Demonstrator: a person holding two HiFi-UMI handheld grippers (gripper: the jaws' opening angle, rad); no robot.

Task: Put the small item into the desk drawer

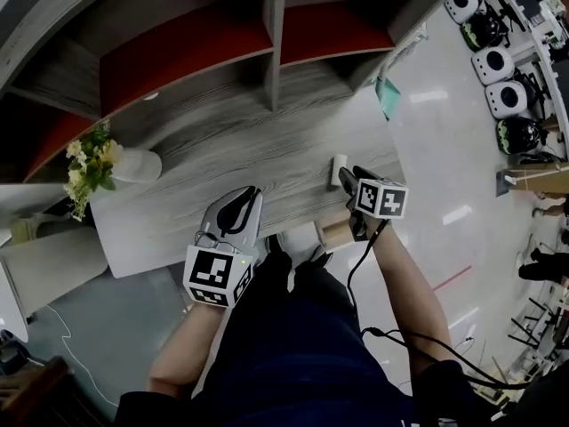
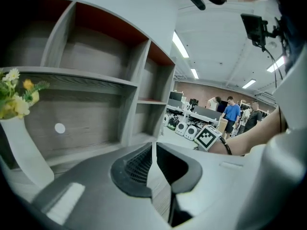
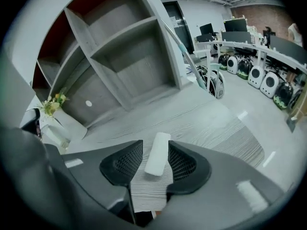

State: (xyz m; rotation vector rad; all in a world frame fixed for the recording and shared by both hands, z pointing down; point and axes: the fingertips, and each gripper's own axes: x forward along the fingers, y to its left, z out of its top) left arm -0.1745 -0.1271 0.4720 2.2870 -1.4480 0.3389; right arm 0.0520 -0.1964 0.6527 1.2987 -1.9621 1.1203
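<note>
Right gripper view: small white rounded bar (image 3: 158, 153) lies flat on desk (image 3: 216, 123).

The left gripper (image 1: 242, 205) and right gripper (image 1: 349, 183) are hovering over a grey wood-grain counter (image 1: 213, 145), the right just beside a small white rectangular block (image 1: 339, 169).

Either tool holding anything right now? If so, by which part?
Nothing held. Right tool open, straddling the small white item lying on the desk; left tool shut, empty.
</note>
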